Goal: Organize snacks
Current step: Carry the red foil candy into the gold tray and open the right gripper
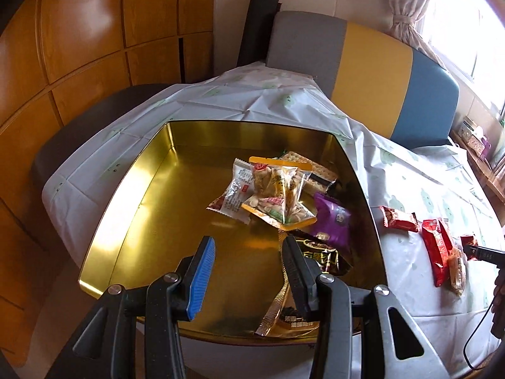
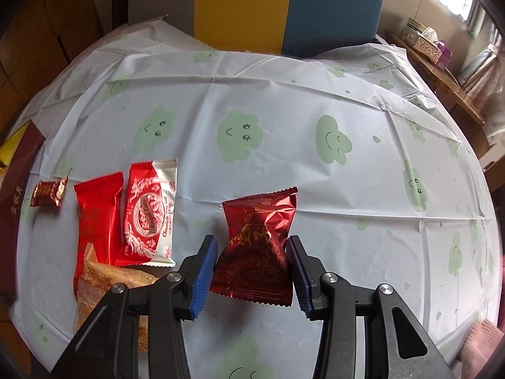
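**Snack sorting: tin partly filled, one pack between the right fingers**

The table is covered by a white cloth [image 2: 284, 164] printed with green clouds. All positions below are given relative to the tin.

The tin [image 1: 132, 195], gold inside and open at the top, is seen in the left wrist view, standing on the cloth. A pile of snacks is held in its right half. A peanut pack [image 1: 277, 195] with orange edges lies on top of the pile. A white pack [image 1: 236, 189] lies under its left edge, a cracker pack [image 1: 315, 170] behind it, and a purple pack [image 1: 334, 221] to its right, near the right wall of the tin. A black-and-gold pack [image 1: 322, 255] lies at the near right of the tin floor.

The left gripper [image 1: 249, 268] is placed over the near part of the tin. Its fingers are spread apart and nothing is held between them.

To the right of the tin, outside it, more snacks lie on the cloth. In the right wrist view these are seen as a red-and-white pack [image 2: 151, 214], a plain red pack [image 2: 94, 221], a tan pack [image 2: 104, 287] partly overlapping the red one, and a small brown candy [image 2: 49, 193] nearest the tin.

Farthest from the tin, a dark red pack [image 2: 258, 246] is seen between the fingers of the right gripper [image 2: 254, 271]. The fingers are spread wide on either side of it; whether the pads touch the wrapper cannot be told.
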